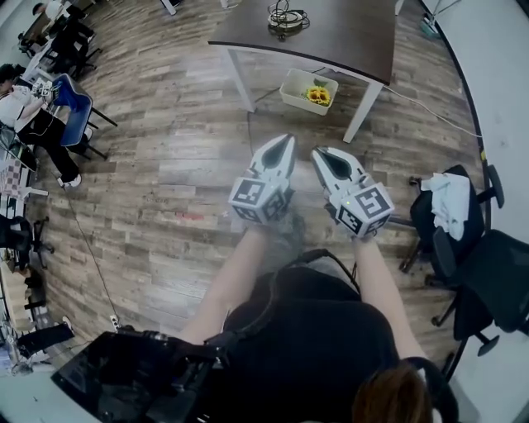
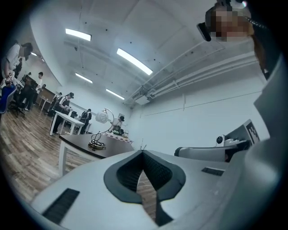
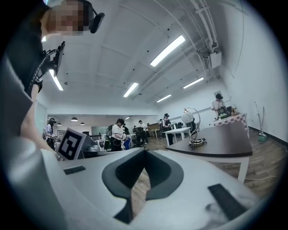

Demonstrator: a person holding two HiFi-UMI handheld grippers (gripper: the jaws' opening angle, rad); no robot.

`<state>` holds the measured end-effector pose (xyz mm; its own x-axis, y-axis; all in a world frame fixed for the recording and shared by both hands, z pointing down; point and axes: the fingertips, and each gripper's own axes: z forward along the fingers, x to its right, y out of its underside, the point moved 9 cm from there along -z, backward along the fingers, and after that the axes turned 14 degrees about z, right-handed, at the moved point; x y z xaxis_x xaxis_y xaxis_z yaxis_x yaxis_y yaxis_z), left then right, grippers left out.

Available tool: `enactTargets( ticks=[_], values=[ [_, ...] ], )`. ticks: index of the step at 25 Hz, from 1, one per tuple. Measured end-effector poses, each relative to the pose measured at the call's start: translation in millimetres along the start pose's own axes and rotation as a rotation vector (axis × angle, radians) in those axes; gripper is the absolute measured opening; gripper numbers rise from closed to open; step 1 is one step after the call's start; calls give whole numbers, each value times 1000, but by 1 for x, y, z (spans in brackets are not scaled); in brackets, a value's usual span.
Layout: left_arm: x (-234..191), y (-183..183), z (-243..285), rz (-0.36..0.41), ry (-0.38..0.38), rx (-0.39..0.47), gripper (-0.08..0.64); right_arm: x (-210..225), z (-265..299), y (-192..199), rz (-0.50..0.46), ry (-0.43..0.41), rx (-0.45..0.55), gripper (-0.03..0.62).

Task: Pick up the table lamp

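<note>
A broad stretch of plank floor [image 1: 165, 165] lies between a standing person and the dark table [image 1: 347, 41], and the job looks barely begun. The left gripper [image 1: 289, 140] and right gripper [image 1: 319, 154] are held side by side and level, well short of the table's near edge and pointing toward it. Each gripper's own view shows its jaw tips meeting with nothing between them, so both hands are closed and empty. A white bin [image 1: 309, 89] of yellow flowers sits on the floor under the table. The table lamp [image 1: 287, 18], a thin arched wire stem with a pale globe over a coiled base, stands untouched on the tabletop toward its far side. By the look of it, the whole task remains: close the gap to the table, open a gripper, take hold of the lamp and lift it clear.
</note>
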<state>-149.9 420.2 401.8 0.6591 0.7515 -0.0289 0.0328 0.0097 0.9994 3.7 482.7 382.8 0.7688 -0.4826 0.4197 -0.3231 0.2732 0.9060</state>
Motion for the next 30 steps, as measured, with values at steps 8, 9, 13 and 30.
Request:
enactTargets(
  ticks=[8, 9, 13, 30],
  values=[
    [-48, 9, 53, -20, -3, -1, 0, 41, 54, -15, 23, -16, -16, -2],
    [-54, 8, 60, -19, -6, -1, 0, 47, 61, -18, 26, -12, -18, -2],
    [-79, 3, 84, -14, -2, -13, 0, 66, 93, -31, 35, -1, -7, -2],
    [-160, 16, 160, -50, 35, -39, 0, 123, 182, -53, 83, 29, 4, -2]
  ],
)
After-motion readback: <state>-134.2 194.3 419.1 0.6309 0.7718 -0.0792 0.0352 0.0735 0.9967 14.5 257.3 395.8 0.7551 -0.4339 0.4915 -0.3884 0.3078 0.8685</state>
